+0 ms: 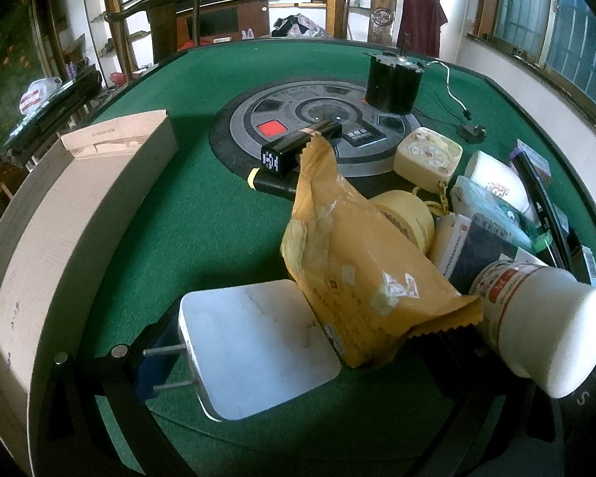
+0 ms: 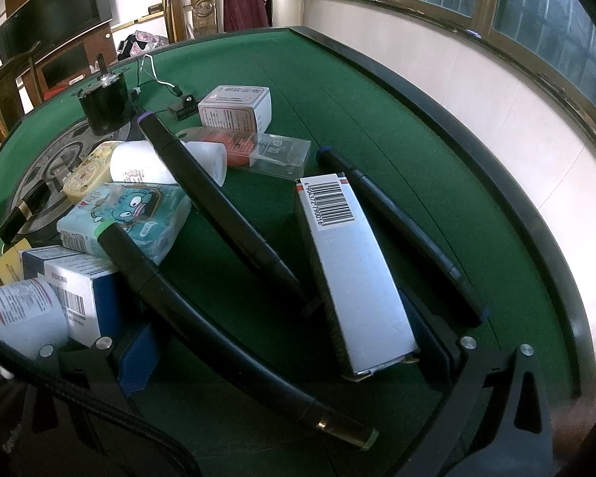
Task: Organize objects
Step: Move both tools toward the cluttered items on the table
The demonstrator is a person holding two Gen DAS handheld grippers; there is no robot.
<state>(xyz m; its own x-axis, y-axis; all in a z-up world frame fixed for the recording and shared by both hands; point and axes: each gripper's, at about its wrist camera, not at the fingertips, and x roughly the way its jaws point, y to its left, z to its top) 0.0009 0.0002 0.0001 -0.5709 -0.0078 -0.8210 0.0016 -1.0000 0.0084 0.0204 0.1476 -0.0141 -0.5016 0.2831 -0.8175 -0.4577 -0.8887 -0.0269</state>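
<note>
Green felt covers the table (image 1: 202, 214), where the clutter to be organized is heaped toward one side, well apart from the open cardboard box (image 1: 71, 214) at the far left edge. The left gripper (image 1: 337, 342) has its jaws spread wide around a yellow snack packet (image 1: 361, 270), not yet pressing it; a white bottle (image 1: 544, 318) leans just beside. Closing there could crumple the packet or nudge the bottle into rolling. The right gripper (image 2: 294, 353) is also wide apart — a barcoded box (image 2: 357, 266) and black markers (image 2: 222, 198) lie between its fingers, so it risks catching two things at once. Beyond stand wooden chairs, a dark television and barred windows.
</note>
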